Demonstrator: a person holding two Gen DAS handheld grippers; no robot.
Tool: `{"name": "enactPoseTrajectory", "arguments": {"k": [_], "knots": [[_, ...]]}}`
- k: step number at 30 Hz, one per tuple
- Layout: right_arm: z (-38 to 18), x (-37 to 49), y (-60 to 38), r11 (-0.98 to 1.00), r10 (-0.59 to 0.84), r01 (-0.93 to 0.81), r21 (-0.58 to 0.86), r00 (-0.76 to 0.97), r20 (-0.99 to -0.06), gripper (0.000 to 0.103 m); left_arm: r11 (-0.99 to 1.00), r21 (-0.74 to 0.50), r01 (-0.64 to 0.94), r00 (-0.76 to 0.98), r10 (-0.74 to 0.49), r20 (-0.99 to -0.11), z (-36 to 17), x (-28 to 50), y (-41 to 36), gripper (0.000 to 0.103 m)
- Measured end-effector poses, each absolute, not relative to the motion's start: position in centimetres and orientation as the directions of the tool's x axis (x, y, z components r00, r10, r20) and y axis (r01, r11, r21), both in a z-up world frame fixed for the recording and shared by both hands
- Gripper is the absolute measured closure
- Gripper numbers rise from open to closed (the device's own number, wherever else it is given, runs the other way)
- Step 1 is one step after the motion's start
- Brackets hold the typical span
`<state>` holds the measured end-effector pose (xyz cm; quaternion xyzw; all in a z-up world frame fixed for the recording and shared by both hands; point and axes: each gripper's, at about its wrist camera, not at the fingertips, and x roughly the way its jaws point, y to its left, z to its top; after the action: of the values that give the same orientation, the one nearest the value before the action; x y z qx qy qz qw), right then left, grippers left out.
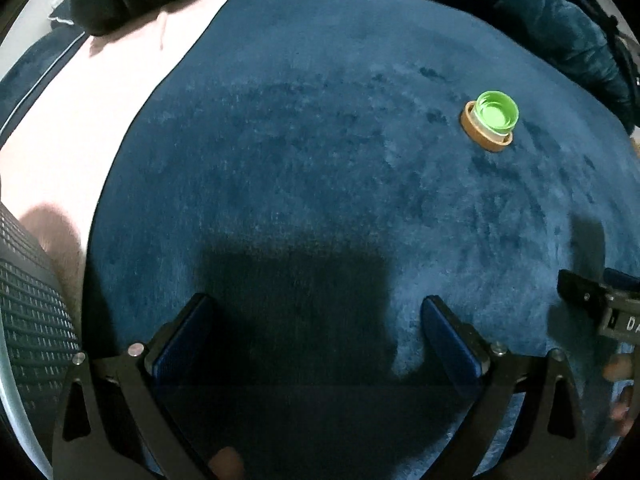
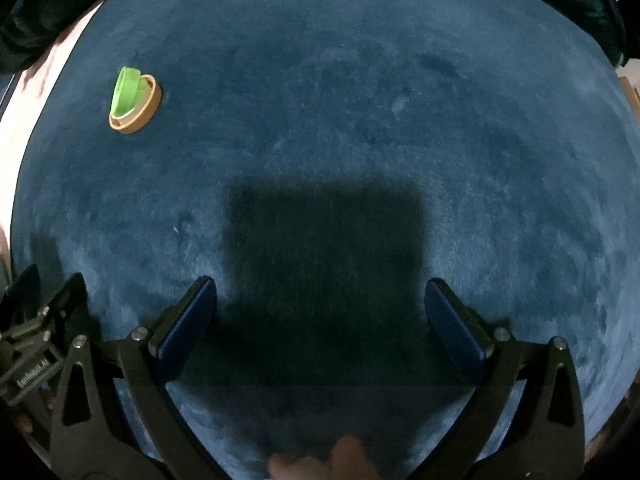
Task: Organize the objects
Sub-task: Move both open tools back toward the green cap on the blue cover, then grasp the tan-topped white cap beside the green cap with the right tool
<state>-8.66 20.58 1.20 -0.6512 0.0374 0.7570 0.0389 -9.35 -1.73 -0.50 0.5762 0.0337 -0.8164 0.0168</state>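
Both claws are wide open and hold nothing: the left claw [image 1: 316, 332] and the right claw [image 2: 320, 320] hang low over the big blue blanket [image 2: 360, 120], each with a dark shadow under it. Along the blanket's left edge lies a pale pink sheet [image 1: 100, 120]. Out on the blanket, well away from both claws, sits the brown lid [image 1: 486, 136], flat and open side up. Inside it is a white cap [image 1: 494, 133], and the small green cap [image 1: 498, 114] sits on top, tipped over toward one side. The caps look already nested, so I think the job is nearly done. But the green cap leans and the blanket is soft. If a claw bumps the stack or pushes the fuzzy cloth nearby, the green cap could roll off.
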Motion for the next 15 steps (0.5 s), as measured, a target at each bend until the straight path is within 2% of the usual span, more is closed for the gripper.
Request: {"name": "enactPoseTrajectory", "arguments": {"k": [5,10,15], "knots": [[2.0,-8.9,21.4,-0.99,-0.019,-0.138,0.036,-0.128,-0.992,0.0,-0.998,-0.045,0.045,-0.325,0.028,-0.945,-0.5,-9.5,-2.0,0.0],[5.6,-10.7,21.4,-0.978,-0.088,-0.163,0.13,-0.244,-0.966,0.0,-0.998,-0.044,0.051,-0.298,0.027,-0.954,-0.6,-9.8,-2.2,0.0],[6.9,-14.5,19.9,-0.977,-0.109,-0.152,0.151,-0.254,-0.961,0.0,-0.998,-0.044,0.052,-0.291,0.027,-0.956,-0.7,-9.7,-2.4,0.0]]}}
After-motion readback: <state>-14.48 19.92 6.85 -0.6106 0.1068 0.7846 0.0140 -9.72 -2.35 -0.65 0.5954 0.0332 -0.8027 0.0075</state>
